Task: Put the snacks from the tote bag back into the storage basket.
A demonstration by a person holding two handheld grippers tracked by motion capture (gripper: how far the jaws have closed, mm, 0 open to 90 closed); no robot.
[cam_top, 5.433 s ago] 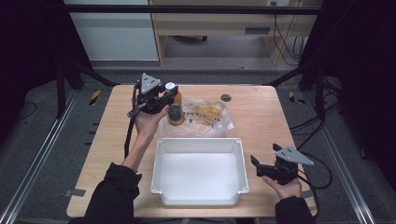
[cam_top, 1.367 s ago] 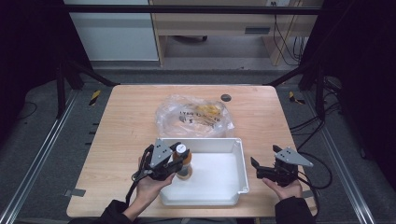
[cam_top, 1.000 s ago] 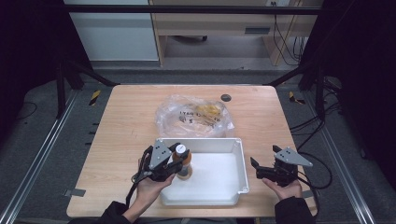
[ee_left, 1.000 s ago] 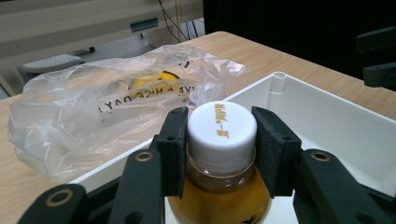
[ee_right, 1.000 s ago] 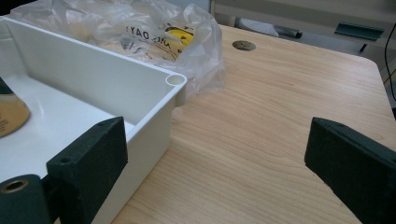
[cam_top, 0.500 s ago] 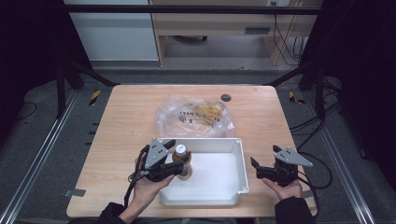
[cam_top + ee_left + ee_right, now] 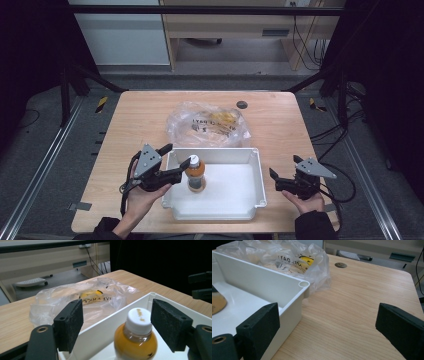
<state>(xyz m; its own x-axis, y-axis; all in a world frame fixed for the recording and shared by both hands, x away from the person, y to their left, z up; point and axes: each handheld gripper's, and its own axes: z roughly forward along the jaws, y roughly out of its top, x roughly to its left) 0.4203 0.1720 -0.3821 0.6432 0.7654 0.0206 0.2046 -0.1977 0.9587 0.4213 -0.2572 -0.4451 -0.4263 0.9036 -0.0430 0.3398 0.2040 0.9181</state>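
Observation:
A small bottle (image 7: 195, 174) of orange drink with a white cap stands upright in the left part of the white tray (image 7: 230, 192). My left gripper (image 7: 177, 155) reaches over the tray's left rim. Its jaws have just been opening and now stand wide on either side of the bottle (image 7: 136, 340), with the pads clear of it. In the left gripper view the cap sits between the two black pads (image 7: 70, 325). My right gripper (image 7: 284, 166) rests open on the table just right of the tray (image 7: 262, 285), nothing between its jaws.
A crumpled clear plastic bag (image 7: 207, 125) holding yellow items lies just behind the tray. A small dark round hole (image 7: 242, 104) sits in the tabletop behind the bag. Bare wood lies to the left and right of the bag.
The left gripper carried the bottle from beside the bag into the tray, then opened its jaws and drew back slightly to the left. The bottle stays standing. The right gripper has not moved.

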